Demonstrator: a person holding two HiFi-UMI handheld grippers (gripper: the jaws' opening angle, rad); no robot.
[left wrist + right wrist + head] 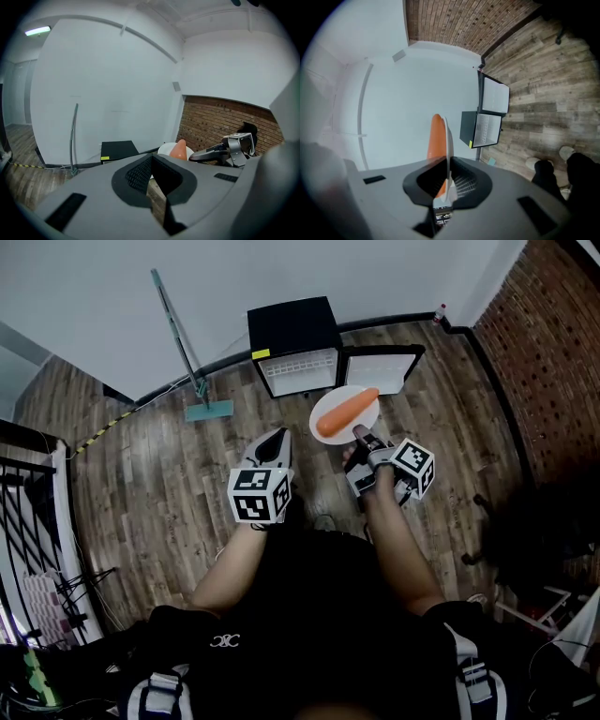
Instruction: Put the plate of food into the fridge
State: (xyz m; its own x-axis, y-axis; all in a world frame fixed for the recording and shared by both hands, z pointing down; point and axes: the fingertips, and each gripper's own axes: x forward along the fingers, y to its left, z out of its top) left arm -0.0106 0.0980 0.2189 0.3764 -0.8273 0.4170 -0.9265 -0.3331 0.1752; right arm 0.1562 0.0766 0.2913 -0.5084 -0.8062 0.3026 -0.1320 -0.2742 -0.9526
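A white plate with an orange carrot on it hangs above the wooden floor, in front of a small black fridge. The fridge door stands open to the right and shows a white inside. My right gripper is shut on the plate's near rim. In the right gripper view the plate shows edge-on between the jaws, with the carrot to its left and the fridge beyond. My left gripper is shut with nothing in it, left of the plate.
A mop leans on the white wall left of the fridge, its head on the floor. A brick wall runs along the right. A dark chair stands at the right, and a black railing at the left.
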